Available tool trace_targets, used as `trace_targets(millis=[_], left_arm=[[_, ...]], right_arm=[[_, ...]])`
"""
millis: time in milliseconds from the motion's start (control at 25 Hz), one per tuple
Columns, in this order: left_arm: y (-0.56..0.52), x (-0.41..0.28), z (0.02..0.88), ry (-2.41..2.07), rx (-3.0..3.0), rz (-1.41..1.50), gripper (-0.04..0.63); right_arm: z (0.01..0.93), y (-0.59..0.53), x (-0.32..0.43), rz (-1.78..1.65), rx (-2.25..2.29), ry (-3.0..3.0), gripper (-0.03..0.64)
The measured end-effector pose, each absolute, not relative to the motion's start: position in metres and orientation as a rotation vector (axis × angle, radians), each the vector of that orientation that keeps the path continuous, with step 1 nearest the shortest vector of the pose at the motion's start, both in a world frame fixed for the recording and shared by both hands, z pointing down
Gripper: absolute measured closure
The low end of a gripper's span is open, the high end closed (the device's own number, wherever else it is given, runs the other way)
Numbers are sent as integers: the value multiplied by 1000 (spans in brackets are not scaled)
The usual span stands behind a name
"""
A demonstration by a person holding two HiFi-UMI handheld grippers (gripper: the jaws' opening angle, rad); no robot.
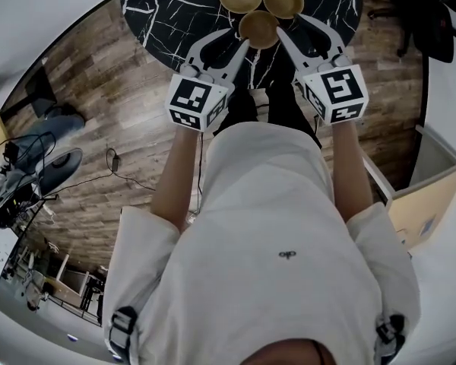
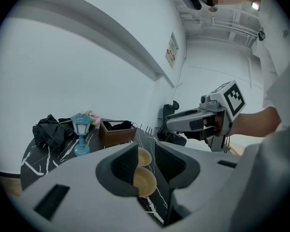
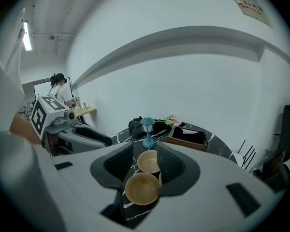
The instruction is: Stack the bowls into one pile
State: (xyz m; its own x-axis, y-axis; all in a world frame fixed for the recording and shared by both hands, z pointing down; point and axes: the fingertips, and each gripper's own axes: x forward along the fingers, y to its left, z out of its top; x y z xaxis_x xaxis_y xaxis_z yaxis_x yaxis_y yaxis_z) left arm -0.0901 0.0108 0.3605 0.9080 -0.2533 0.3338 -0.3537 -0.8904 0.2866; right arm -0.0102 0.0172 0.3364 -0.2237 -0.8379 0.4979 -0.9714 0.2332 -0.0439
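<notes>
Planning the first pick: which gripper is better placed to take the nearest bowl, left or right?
Probably right. The right gripper is open, and its view shows the nearest bowl whole and centred between its jaws. The left gripper is open too, but one of its jaws half hides that bowl.

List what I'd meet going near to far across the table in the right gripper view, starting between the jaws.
nearest bowl → second bowl → blue lantern → black cloth bundle
</notes>
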Motion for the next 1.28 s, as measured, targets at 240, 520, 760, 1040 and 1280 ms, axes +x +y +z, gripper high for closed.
trace_targets(millis=[240, 520, 760, 1040, 1280], left_arm=[[-6, -75, 372, -543, 2686, 462, 499], [-24, -55, 394, -721, 2579, 496, 499], [-31, -44, 413, -862, 2479, 507, 499], [-36, -45, 436, -1004, 2376, 535, 499], [-34, -52, 453, -1086, 2303, 577, 499]], right_arm=[[350, -7, 8, 506, 1555, -2183, 466], [371, -36, 29, 522, 1347, -2254, 466], [396, -53, 38, 524, 1168, -2298, 466], [425, -66, 45, 560, 1034, -2315, 466], [446, -73, 45, 549, 939, -2311, 466]])
